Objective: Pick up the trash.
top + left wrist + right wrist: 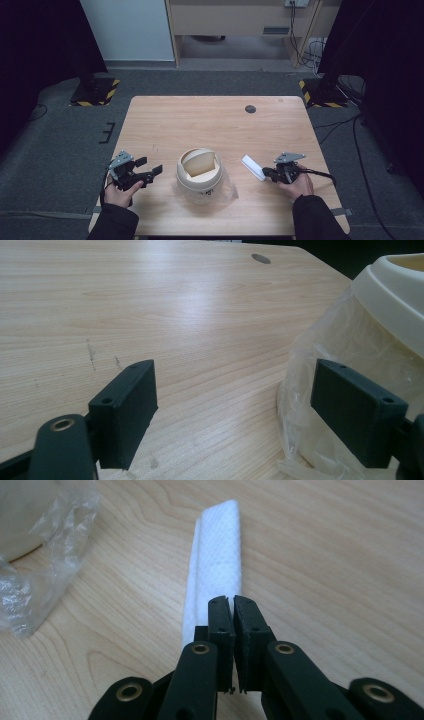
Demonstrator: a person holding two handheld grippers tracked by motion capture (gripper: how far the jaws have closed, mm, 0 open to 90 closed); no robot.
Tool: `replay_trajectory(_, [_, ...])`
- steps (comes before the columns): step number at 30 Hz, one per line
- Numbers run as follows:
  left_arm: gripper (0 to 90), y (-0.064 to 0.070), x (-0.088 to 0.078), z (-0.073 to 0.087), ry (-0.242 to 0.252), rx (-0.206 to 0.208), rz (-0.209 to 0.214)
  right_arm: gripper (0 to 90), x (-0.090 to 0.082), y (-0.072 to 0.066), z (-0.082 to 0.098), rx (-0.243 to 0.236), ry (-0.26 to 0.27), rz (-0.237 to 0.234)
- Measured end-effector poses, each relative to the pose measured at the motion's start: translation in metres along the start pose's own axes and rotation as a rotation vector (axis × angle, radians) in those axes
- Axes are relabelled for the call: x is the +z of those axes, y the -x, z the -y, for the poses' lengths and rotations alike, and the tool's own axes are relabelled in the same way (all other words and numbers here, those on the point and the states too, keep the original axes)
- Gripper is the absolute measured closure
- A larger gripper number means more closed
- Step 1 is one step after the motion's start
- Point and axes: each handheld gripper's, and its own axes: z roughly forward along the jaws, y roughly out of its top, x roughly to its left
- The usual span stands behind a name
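Your right claw [233,602] sits closed at the near end of the folded white paper towel [215,570]. The jaws stand pressed together with barely a slit between them. From the right gripper view you cannot tell for sure whether a layer of the towel is pinched between them; the tips lie right at its near end.

The towel lies flat on the light wood tabletop [200,120], a long narrow strip running away from your right claw [265,172]. In the high view it rests just right of the cream plastic bin with a swing lid [199,172], apart from it.

The bin stands upright near the tabletop's front middle. A clear plastic bag liner [320,365] bunches around its base.

Your left claw [235,405] is open wide, nothing between the jaws. Its right jaw is just beside the crinkled liner at the bin's side. In the high view your left claw [150,167] points toward the bin from the left.
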Motion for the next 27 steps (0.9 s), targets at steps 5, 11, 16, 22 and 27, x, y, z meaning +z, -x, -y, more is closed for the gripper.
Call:
replay_trajectory(5, [18.1,0.0,0.0,0.0,0.002,0.002,0.0,87.8,-0.007,0.0,-0.006,-0.035,0.057,0.027])
replay_trajectory(11, [18.2,0.0,0.0,-0.001,0.008,0.003,0.002,87.8,-0.019,0.004,-0.012,-0.053,0.123,0.05])
replay_trajectory(16, [18.3,0.0,0.0,-0.001,0.008,0.006,0.004,87.9,-0.03,0.01,-0.017,-0.037,0.183,0.075])
replay_trajectory(22, [18.7,0.0,0.0,-0.002,0.019,0.005,0.005,87.9,-0.042,0.014,-0.021,-0.033,0.245,0.103])
replay_trajectory(27, [19.0,0.0,-0.001,-0.002,0.033,0.0,0.012,87.9,-0.048,0.016,-0.024,-0.03,0.275,0.118])
